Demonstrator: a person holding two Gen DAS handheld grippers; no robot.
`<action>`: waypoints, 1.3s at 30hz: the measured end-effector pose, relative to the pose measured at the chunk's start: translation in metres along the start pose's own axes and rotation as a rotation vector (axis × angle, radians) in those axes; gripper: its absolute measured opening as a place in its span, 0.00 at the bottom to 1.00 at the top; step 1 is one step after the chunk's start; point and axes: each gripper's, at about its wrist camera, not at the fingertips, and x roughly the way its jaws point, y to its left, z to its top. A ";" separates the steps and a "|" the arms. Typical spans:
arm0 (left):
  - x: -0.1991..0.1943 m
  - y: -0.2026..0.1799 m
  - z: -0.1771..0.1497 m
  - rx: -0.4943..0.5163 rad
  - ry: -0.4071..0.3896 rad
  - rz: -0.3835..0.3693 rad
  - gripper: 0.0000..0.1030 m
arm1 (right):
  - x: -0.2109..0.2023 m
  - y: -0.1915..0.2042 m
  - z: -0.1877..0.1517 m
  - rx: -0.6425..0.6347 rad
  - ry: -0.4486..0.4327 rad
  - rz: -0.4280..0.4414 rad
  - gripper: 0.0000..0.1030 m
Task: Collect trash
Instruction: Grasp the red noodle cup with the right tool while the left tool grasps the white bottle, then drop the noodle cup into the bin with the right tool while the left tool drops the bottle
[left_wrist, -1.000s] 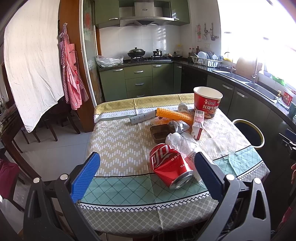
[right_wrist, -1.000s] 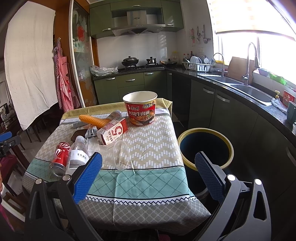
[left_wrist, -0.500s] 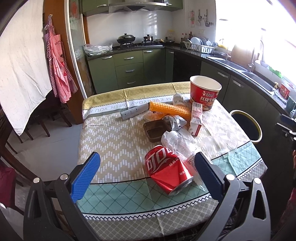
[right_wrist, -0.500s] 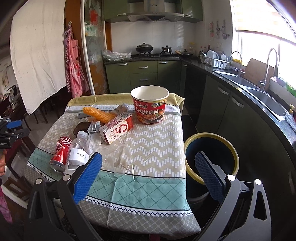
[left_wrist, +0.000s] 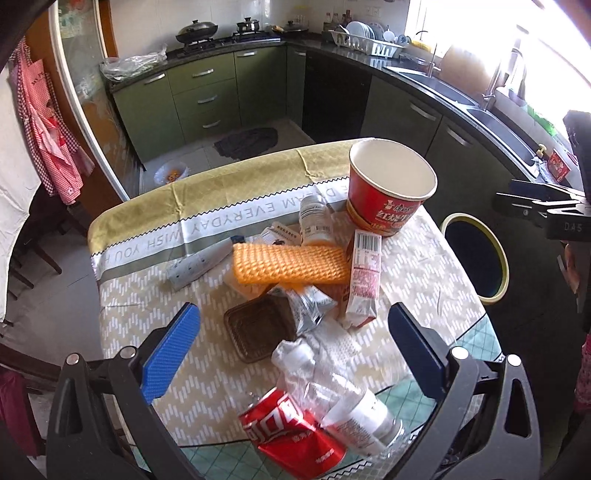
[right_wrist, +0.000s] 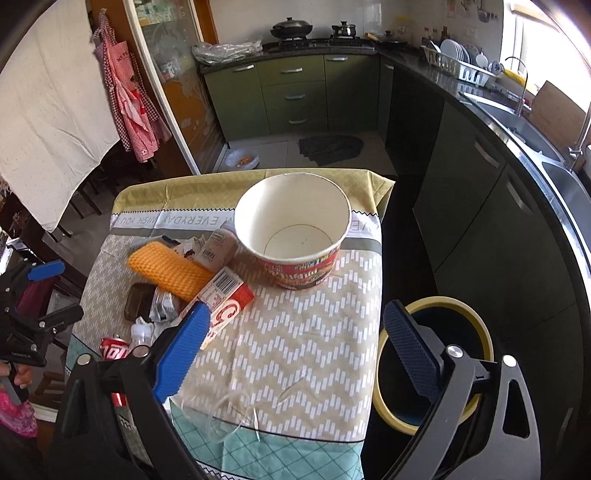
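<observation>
Trash lies on a cloth-covered table (left_wrist: 147, 295): a red noodle cup (left_wrist: 389, 188), an orange mesh packet (left_wrist: 291, 264), a red-white carton (left_wrist: 364, 277), a brown tray (left_wrist: 258, 328), a foil wrapper (left_wrist: 306, 306), a clear bottle (left_wrist: 343, 398) and a crushed red can (left_wrist: 295, 439). My left gripper (left_wrist: 291, 354) is open above the tray and bottle. My right gripper (right_wrist: 295, 350) is open over the table's right side (right_wrist: 306, 332), near the noodle cup (right_wrist: 295, 229) and carton (right_wrist: 225, 299). A yellow-rimmed bin (right_wrist: 436, 365) stands right of the table.
The bin also shows in the left wrist view (left_wrist: 474, 258). A clear plastic cup (right_wrist: 229, 417) lies near the table's front edge. Green cabinets (right_wrist: 295, 92) and a dark counter with a sink (left_wrist: 461, 99) line the back and right. Chairs (left_wrist: 22, 258) stand at the left.
Both grippers have risen and moved forward over the table, tilting down. The can and bottle now sit low between my left fingers; the noodle cup is closer to my right gripper.
</observation>
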 end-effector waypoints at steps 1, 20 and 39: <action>0.011 -0.002 0.011 -0.006 0.023 -0.003 0.94 | 0.010 -0.004 0.012 0.010 0.028 0.004 0.85; 0.127 -0.008 0.077 0.016 0.246 0.011 0.94 | 0.171 -0.054 0.091 0.071 0.355 -0.078 0.09; 0.192 -0.020 0.097 -0.056 0.392 -0.053 0.66 | 0.086 -0.156 0.064 0.258 0.253 -0.054 0.05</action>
